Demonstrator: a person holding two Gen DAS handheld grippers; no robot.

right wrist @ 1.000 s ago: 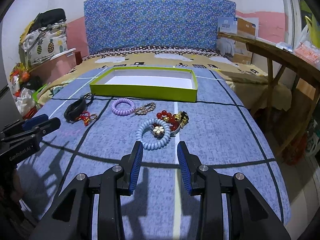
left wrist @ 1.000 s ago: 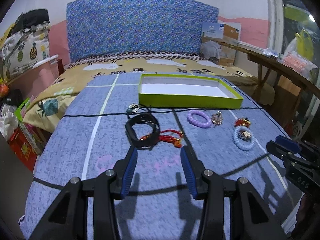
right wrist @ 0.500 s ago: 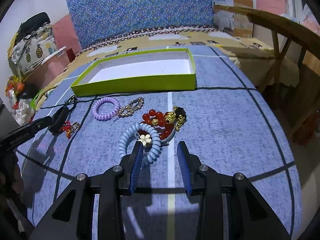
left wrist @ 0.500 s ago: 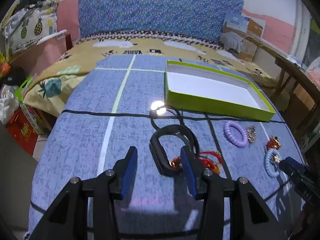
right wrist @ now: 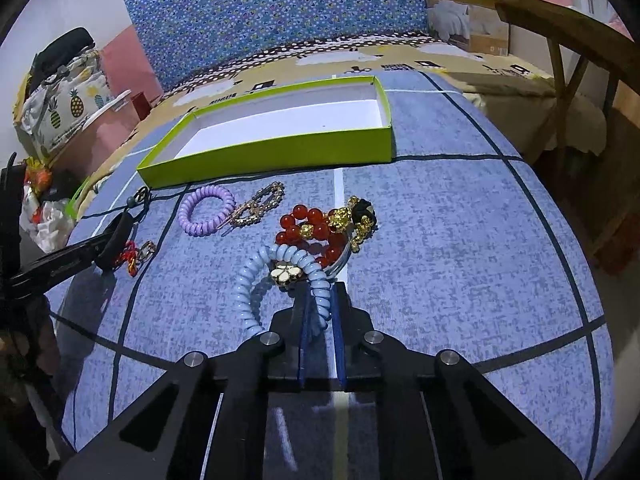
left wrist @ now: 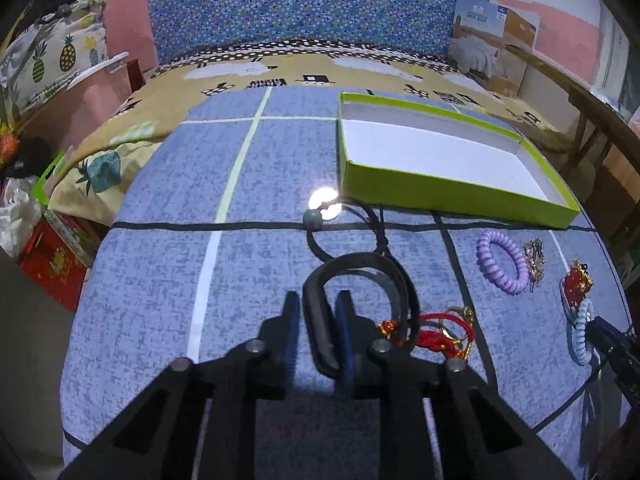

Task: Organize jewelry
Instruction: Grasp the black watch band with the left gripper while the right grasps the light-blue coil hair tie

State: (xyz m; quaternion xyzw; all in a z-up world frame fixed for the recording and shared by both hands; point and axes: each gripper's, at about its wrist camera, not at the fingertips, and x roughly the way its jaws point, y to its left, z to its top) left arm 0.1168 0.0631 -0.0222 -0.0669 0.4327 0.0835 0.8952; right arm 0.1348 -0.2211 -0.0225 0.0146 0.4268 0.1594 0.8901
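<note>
My left gripper (left wrist: 317,312) is closing, its blue pads pressing the near limb of a black band bracelet (left wrist: 360,262) that lies on the blue bed cover. A red cord bracelet (left wrist: 436,332) touches the band's right side. My right gripper (right wrist: 321,300) is shut on a light blue coil hair tie (right wrist: 248,280) with a flower charm (right wrist: 286,274); a red bead bracelet (right wrist: 308,226) lies just beyond it. Further back stands the open green box (left wrist: 448,186), white inside and with nothing in it, also seen as the green box (right wrist: 272,156) in the right wrist view.
A purple coil tie (right wrist: 206,214) and a gold clip (right wrist: 260,202) lie in front of the box. A black cord with a shiny pendant (left wrist: 324,202) runs near the box's left corner. A wooden table (right wrist: 560,20) stands right of the bed; bags and clutter (left wrist: 36,216) sit left.
Both grippers moved forward and down onto the cover. The left jaws went from wide open to closed around the black band. The right jaws shut on the blue coil tie.
</note>
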